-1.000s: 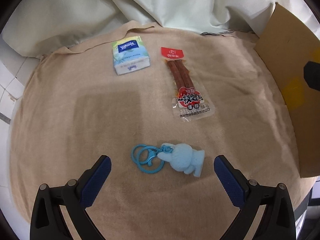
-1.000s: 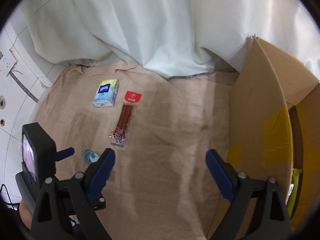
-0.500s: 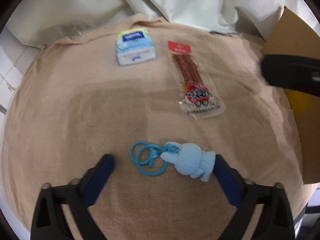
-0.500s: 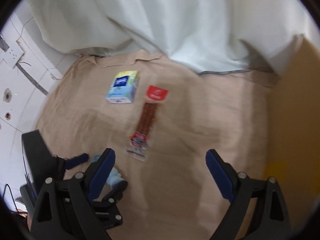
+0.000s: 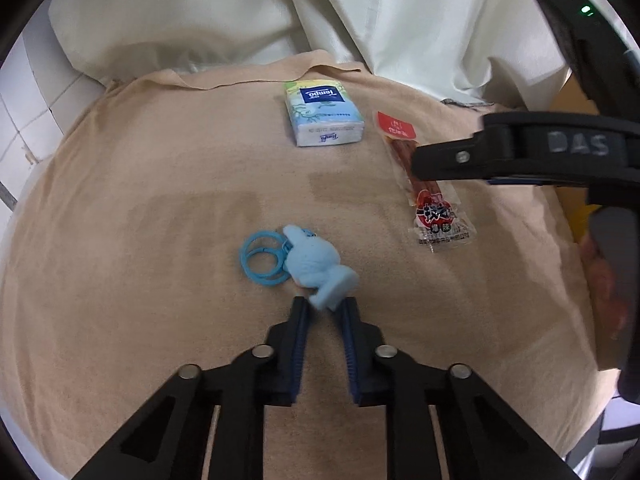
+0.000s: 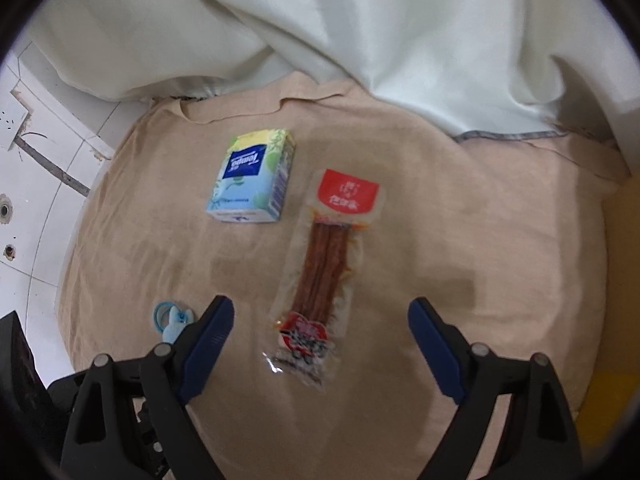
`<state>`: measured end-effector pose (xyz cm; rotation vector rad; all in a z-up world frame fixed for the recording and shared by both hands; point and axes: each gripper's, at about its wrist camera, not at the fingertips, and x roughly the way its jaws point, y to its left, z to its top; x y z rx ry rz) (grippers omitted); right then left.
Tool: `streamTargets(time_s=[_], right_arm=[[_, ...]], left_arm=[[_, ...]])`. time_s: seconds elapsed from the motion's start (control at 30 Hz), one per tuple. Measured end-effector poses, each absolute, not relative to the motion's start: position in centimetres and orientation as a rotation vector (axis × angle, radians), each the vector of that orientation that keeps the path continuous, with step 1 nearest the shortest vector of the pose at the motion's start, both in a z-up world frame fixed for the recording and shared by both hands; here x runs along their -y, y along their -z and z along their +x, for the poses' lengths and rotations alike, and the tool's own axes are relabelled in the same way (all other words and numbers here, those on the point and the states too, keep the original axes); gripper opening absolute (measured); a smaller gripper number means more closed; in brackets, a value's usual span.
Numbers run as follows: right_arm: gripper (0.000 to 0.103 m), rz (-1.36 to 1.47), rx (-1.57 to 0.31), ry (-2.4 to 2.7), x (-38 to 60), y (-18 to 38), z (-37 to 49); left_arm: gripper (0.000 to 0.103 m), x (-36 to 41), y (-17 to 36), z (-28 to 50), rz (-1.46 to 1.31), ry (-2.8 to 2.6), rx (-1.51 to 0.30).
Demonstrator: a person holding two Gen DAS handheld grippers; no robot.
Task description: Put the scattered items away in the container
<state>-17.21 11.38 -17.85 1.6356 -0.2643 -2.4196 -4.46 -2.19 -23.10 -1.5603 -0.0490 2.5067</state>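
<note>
The left hand-held gripper [image 5: 323, 307] has its ribbed blue pads drawn narrow and pinched on the near end of a pale blue rubbery figure keychain [image 5: 316, 266], a rounded, soft-looking toy with two thin turquoise rings [image 5: 260, 254] looped flat at its far end. It lies on a tan, slightly napped cloth [image 5: 160, 200] that covers the surface and wrinkles along its far edge, where a smooth white sheet [image 5: 224, 12] hangs in loose folds. Farther back sits a small rectangular tissue pack [image 5: 323, 119], glossy, printed blue and green with a dark blue label. Just to its right lies a long, flat, clear plastic snack packet [image 6: 326, 276] holding dark red strips, with a red header at the far end and a red and black print at the near end. The right hand-held gripper [image 6: 320, 324] hangs over this packet with its jaws spread wide, one blue pad on either side of the packet's near end, neither touching it. At the far right edge of the right wrist view a blurred strip of brown cardboard with yellow patches [image 6: 622, 280] shows.
</note>
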Motion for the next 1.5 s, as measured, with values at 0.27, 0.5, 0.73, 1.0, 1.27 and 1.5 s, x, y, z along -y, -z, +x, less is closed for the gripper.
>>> streamTargets(time_s=[0.27,0.5,0.73,1.0,1.27,1.5], right_arm=[[0.056,1.678,0.164,2.433,-9.6,19.2,-18.1],[0.028,1.670,0.170,2.462,-10.2,19.2,-18.2],[0.013,1.613,0.182,2.489,-10.8,17.1,-17.4],[0.013,1.628,0.169,2.426,-11.0,18.0,-17.7],[0.012,1.618,0.132,2.411,-10.9,17.6,-17.8],[0.012,1.630,0.164,2.415,-11.3,17.6,-17.5]], left_arm=[[0.010,3.8,22.5,-4.7,-1.546,-2.497,0.132],[0.011,5.9,23.3,-6.3,-1.629,-2.443,0.306],[0.011,6.4,22.9,-6.5,-1.679,-2.409,0.374],[0.014,6.3,22.5,-6.3,-1.643,-2.429,0.336],[0.095,6.3,22.1,-7.3,-1.592,-2.410,0.346],[0.095,5.5,22.0,-8.1,-1.588,-2.390,0.355]])
